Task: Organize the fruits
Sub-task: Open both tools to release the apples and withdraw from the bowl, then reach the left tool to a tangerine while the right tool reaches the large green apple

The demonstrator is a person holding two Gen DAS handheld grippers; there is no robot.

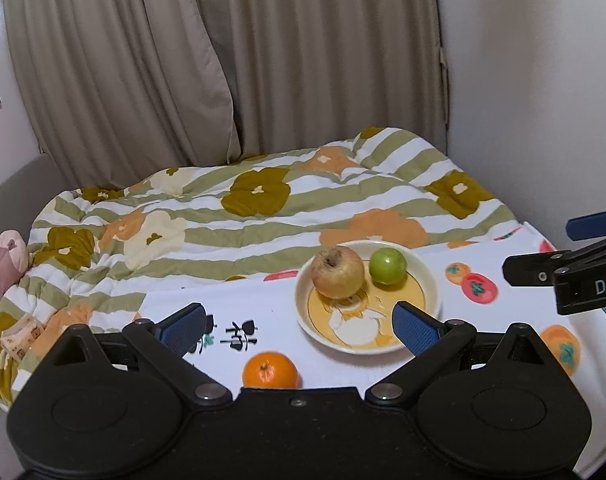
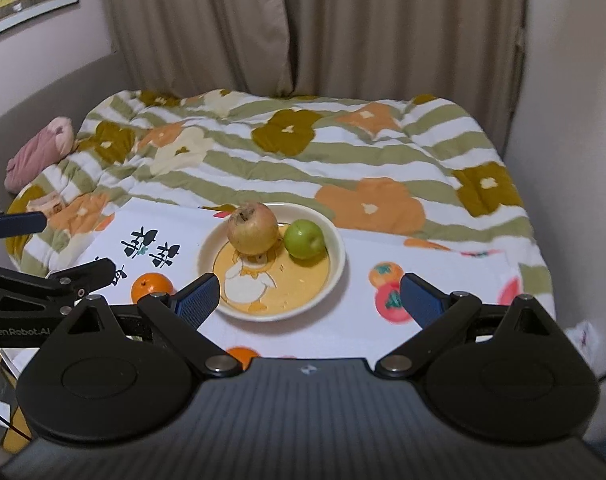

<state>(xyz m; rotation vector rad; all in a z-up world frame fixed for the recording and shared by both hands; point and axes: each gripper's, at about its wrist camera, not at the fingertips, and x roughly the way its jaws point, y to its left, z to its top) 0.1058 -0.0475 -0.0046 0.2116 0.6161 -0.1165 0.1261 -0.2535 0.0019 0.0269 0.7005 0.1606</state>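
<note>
Currently both grippers spread wide, empty: left gripper (image 1: 301, 326) has the orange (image 1: 270, 370) between its fingers; bowl (image 2: 335, 240) lies ahead of right gripper's (image 2: 309, 298) left finger.

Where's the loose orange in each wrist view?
Left wrist: orange bottom centre, on the white cloth just ahead of the open left gripper.
Right wrist: orange lower left, on the cloth, left of the open right gripper.
Shared landmark: duck-print bowl, orange outside it.
</note>
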